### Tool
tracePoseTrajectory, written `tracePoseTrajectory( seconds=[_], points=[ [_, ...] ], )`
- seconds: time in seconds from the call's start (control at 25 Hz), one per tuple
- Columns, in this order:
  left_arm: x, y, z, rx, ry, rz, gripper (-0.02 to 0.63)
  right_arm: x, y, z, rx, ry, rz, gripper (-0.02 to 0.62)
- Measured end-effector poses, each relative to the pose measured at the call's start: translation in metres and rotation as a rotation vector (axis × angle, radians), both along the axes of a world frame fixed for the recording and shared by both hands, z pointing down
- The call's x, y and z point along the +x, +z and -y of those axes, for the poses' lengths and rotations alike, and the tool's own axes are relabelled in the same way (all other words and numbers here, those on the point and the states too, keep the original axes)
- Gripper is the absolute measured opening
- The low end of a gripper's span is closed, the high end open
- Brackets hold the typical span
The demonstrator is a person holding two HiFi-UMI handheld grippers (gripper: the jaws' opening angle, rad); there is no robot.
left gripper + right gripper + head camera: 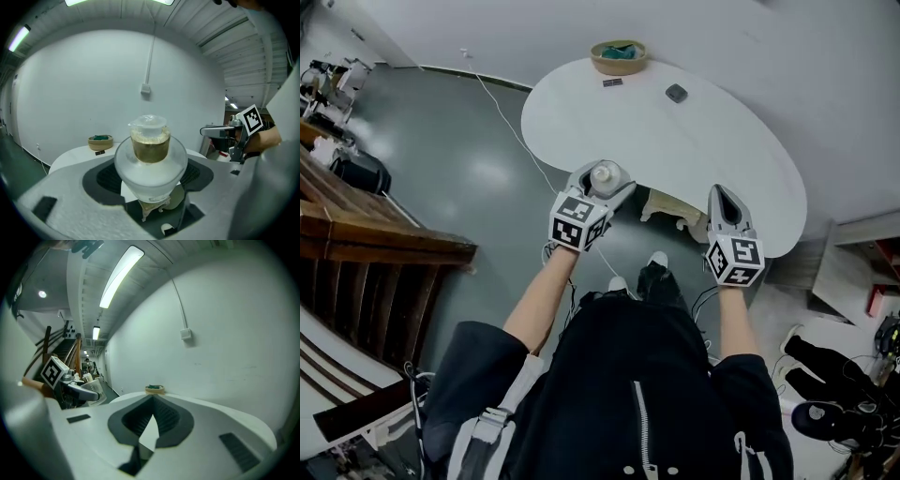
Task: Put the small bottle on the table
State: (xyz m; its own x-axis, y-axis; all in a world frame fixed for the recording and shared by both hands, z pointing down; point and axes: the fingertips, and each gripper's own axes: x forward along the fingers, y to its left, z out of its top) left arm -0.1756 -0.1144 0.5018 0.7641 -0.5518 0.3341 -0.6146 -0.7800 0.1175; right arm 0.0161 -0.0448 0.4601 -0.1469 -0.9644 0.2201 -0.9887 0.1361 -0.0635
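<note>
A small frosted bottle (150, 159) with a tan neck and a clear cap stands upright between the jaws of my left gripper (149, 180), which is shut on it. In the head view the same bottle (602, 175) shows as a white round top in the left gripper (598, 184), just over the near edge of the white oval table (675, 141). My right gripper (724, 208) hovers over the table's near right edge. Its jaws are closed together with nothing between them, as the right gripper (151, 420) view shows.
A woven basket (619, 55) with something green in it stands at the table's far end, with a small dark card (612, 82) and a small grey square object (676, 93) nearby. A white cable (502, 117) runs across the grey floor. Wooden stairs (356, 234) rise at the left.
</note>
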Motion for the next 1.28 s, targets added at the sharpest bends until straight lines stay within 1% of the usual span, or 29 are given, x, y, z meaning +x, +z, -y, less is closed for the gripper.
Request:
tracePoseTrajectory(
  seconds=[0.2, 0.44, 0.6, 0.76, 0.96, 1.28],
  points=[
    [0.047, 0.009, 0.041, -0.003, 0.053, 0.016, 0.336, 0.042, 0.009, 0.036, 0.004, 0.048, 0.012, 0.002],
    [0.112, 0.009, 0.096, 0.004, 0.093, 0.042, 0.336, 0.109, 0.014, 0.090, 0.002, 0.097, 0.025, 0.002],
    [0.158, -0.001, 0.133, 0.017, 0.099, 0.055, 0.336, 0.154, 0.006, 0.125, 0.012, 0.098, 0.025, 0.002],
    [0.199, -0.008, 0.156, 0.037, 0.110, 0.074, 0.336, 0.194, 0.005, 0.149, 0.013, 0.095, 0.026, 0.002],
    [0.236, 0.003, 0.172, 0.023, 0.141, 0.100, 0.336, 0.222, 0.014, 0.168, -0.001, 0.103, 0.041, 0.002],
    [0.278, 0.022, 0.194, -0.012, 0.202, 0.127, 0.336, 0.248, 0.023, 0.185, -0.023, 0.134, 0.051, 0.002]
  ],
)
